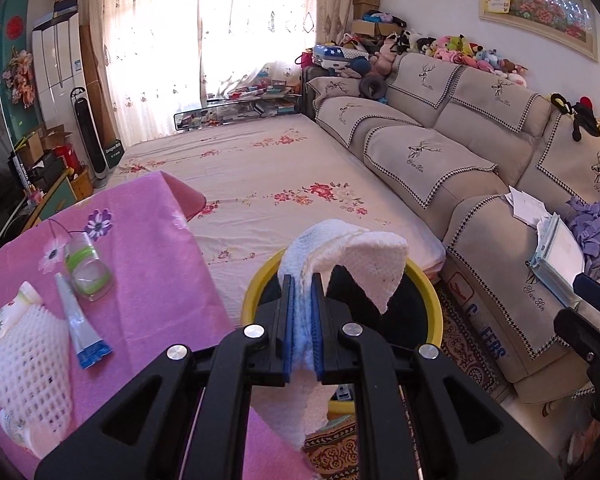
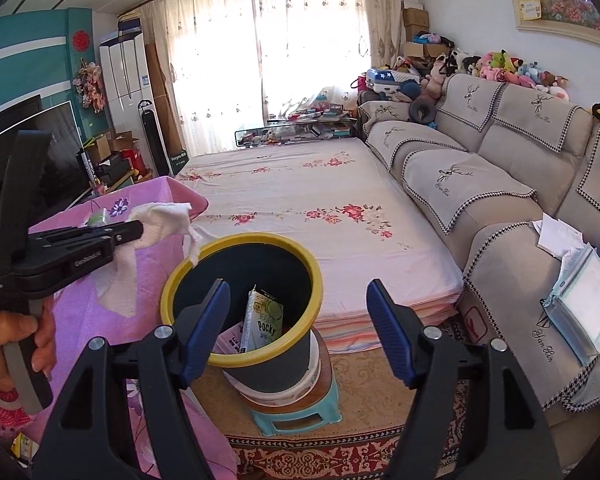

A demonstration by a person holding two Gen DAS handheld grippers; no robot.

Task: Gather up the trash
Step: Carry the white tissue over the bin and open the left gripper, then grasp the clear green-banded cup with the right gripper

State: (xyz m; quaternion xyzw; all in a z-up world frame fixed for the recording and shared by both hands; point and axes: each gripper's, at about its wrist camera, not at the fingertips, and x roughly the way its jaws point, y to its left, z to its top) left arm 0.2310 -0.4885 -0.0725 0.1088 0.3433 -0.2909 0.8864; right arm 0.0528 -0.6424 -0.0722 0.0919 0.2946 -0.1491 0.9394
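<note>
My left gripper (image 1: 302,280) is shut on a white paper towel (image 1: 364,256) and holds it just above the near rim of the yellow-rimmed black trash bin (image 1: 430,292). In the right wrist view the left gripper (image 2: 140,230) holds the towel (image 2: 160,220) up and left of the bin (image 2: 260,354). A green Pocky box (image 2: 264,322) stands inside the bin. My right gripper (image 2: 298,292) is open and empty, in front of the bin. On the pink tablecloth (image 1: 148,248) lie a crushed clear plastic bottle (image 1: 87,270), a squeezed tube (image 1: 80,328) and a white foam net (image 1: 30,364).
The bin stands on a white bucket and a teal stool (image 2: 296,412) on a patterned rug. A bed with a floral sheet (image 2: 300,208) lies behind it. A beige sofa (image 2: 500,208) with papers on it runs along the right.
</note>
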